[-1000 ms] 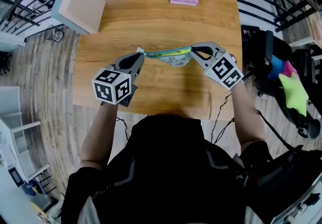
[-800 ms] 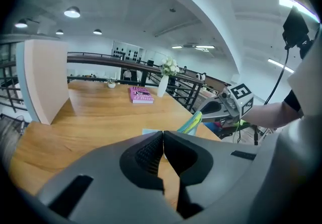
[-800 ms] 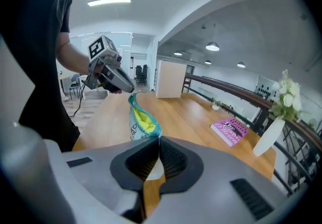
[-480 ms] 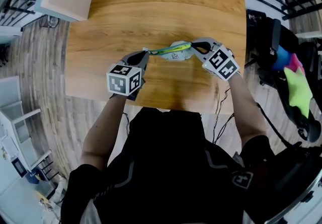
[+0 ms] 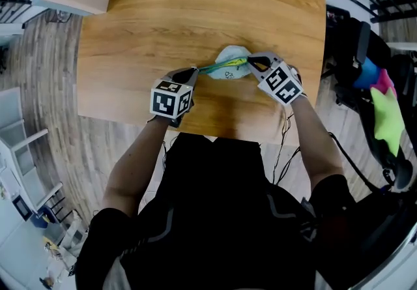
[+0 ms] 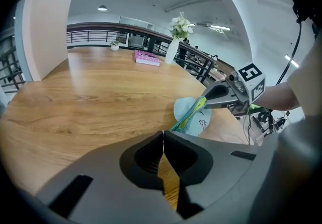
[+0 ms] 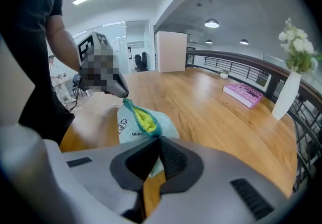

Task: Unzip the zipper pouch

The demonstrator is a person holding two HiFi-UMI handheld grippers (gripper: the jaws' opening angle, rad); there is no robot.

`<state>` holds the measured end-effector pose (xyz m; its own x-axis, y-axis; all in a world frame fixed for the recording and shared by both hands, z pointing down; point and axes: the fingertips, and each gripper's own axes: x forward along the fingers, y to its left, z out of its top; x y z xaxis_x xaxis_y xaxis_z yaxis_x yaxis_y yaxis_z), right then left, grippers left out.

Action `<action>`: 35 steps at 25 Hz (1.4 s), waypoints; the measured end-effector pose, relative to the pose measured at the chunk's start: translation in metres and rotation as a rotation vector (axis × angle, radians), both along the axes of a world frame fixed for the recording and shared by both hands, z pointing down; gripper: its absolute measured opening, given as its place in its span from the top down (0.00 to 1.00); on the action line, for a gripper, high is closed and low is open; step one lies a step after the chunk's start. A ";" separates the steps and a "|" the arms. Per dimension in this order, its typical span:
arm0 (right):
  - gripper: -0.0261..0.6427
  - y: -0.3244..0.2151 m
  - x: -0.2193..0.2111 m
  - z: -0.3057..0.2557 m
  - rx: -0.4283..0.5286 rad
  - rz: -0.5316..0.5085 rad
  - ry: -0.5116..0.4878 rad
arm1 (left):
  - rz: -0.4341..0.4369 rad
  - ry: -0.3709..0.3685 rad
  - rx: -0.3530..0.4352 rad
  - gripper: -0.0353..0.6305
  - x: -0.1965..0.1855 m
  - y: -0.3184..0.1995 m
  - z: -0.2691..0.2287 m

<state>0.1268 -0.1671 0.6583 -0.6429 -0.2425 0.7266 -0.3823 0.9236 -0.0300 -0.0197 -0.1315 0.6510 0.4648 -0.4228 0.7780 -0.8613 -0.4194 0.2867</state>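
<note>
The zipper pouch (image 5: 228, 68) hung stretched between the two grippers over the wooden counter (image 5: 163, 15), toward the 5 o'clock part of it in the head view, close to the person's edge. Whether its pale blue belly rested on the wood or sat just clear of it could not be told.

The left gripper (image 5: 193, 72) was at the pouch's 9 o'clock, its jaws pressed together on the tip of the teal zipper (image 6: 193, 112); whether that tip was the pull tab or the tape's end was too small to tell. The right gripper (image 5: 249, 60) was at 3 o'clock, jaws likewise closed, pinching the pouch's opposite top corner. Held from both ends, the zipper line ran taut and nearly straight between them, which probably served to keep the slider's track flat so it would run without bunching the soft fabric.

In the right gripper view the teeth stood parted near that gripper, with yellow lining (image 7: 143, 120) showing through, so the opening seemed at least partly made. Pulling the ends further apart along the 9-to-3 line looked like the way to finish.

A pink book (image 6: 147, 58) and a white vase of flowers (image 6: 173, 47) stood at the counter's 12 o'clock edge, well apart from the work
</note>
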 end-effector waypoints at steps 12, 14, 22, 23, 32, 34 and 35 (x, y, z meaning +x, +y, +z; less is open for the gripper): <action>0.94 0.001 0.001 0.031 -0.066 0.092 -0.017 | 0.071 -0.046 -0.026 0.90 0.011 -0.001 0.030; 0.94 0.002 0.002 0.029 -0.061 0.092 -0.009 | 0.081 -0.057 -0.015 0.90 0.012 -0.001 0.029; 0.85 -0.003 0.009 0.000 -0.068 0.175 -0.038 | 0.076 0.006 0.036 0.90 0.008 -0.002 0.001; 0.83 -0.003 0.009 -0.005 -0.069 0.181 -0.048 | 0.080 0.015 0.046 0.90 0.007 -0.002 -0.005; 0.78 -0.004 0.008 -0.083 -0.018 0.331 -0.164 | 0.051 0.134 0.173 0.89 -0.019 -0.012 -0.079; 0.78 -0.004 0.007 -0.106 0.011 0.352 -0.193 | 0.039 0.159 0.223 0.89 -0.028 -0.016 -0.100; 0.78 -0.004 0.008 -0.118 0.026 0.364 -0.208 | 0.031 0.168 0.250 0.89 -0.033 -0.018 -0.111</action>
